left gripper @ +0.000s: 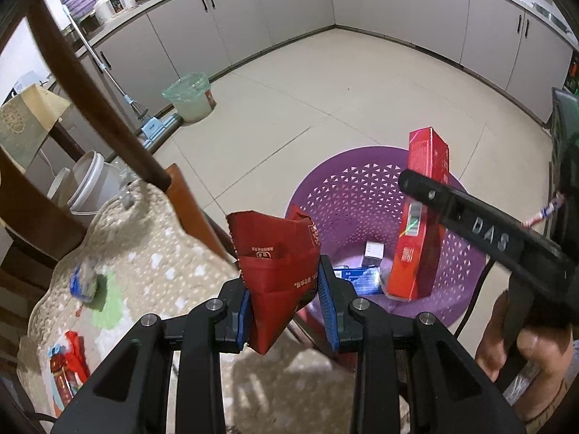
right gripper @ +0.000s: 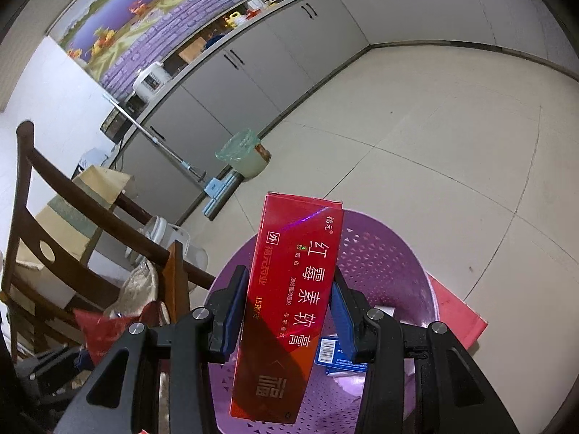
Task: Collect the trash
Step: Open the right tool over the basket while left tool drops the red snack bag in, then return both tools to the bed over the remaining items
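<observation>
1. You are gripping a crumpled red wrapper (left gripper: 280, 271) in the left tongs (left gripper: 286, 307), the pads closed on its lower folds; it is hanging over the near rim of the purple basket (left gripper: 325, 181), beside the edge of the quilted chair cushion (left gripper: 152, 253)
2. You are clamping a tall red carton (right gripper: 289, 307) upright in the right tongs (right gripper: 286, 311), pads pressing both long sides, its lower end sitting inside the basket (right gripper: 398, 253)
3. Risk: the wrapper is sitting at the rim line, so releasing here is likely dropping it outside, onto the cushion or floor
4. Risk: the carton is standing taller than the basket wall; releasing it upright is inviting a tip over the rim
5. Risk: the two tongs are working close together over one opening, so converging further is risking a collision
6. Edges: the wooden chair frame (left gripper: 108, 115) is crowding the left side; a blue box (left gripper: 358, 280) and a small white box (left gripper: 374, 251) are already occupying the basket bottom
7. Open room: the tiled floor (left gripper: 325, 90) beyond the basket is offering free space for withdrawing
</observation>
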Demonstrator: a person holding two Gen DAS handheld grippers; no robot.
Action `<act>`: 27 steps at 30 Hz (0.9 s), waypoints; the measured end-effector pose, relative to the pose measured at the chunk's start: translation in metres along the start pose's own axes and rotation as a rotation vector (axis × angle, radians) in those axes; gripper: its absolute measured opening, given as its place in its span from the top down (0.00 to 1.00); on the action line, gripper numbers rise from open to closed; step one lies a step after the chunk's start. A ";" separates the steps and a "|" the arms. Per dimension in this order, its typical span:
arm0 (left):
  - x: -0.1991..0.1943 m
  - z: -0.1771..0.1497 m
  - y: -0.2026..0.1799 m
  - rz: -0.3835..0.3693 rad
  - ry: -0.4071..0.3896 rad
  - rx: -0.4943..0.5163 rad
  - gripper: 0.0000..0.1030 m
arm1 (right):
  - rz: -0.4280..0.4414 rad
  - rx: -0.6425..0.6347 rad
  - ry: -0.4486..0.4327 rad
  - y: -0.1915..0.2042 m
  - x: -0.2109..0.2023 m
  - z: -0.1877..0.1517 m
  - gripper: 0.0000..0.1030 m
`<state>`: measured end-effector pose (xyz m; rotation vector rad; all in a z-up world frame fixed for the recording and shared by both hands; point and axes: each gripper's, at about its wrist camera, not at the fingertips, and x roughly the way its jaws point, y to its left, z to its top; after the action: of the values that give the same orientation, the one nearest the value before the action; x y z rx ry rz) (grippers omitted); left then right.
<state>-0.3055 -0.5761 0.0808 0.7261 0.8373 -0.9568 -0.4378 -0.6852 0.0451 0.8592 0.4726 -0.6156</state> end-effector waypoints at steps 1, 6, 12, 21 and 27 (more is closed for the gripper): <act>0.003 0.001 0.000 -0.004 0.005 -0.002 0.70 | -0.008 -0.010 0.002 0.001 0.002 0.000 0.55; 0.011 0.003 -0.001 -0.010 0.005 -0.010 0.70 | -0.019 0.004 0.006 -0.002 0.007 0.000 0.55; 0.009 0.003 0.008 -0.026 -0.004 -0.033 0.48 | -0.051 0.026 0.011 -0.004 0.011 0.000 0.49; -0.009 -0.006 0.015 -0.014 -0.029 -0.041 0.42 | -0.054 0.033 0.003 -0.003 0.009 0.001 0.46; -0.025 -0.018 0.018 -0.017 -0.028 -0.054 0.41 | -0.053 0.017 -0.012 0.006 0.003 0.000 0.42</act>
<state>-0.3026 -0.5439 0.0957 0.6585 0.8429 -0.9545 -0.4316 -0.6836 0.0464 0.8613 0.4812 -0.6735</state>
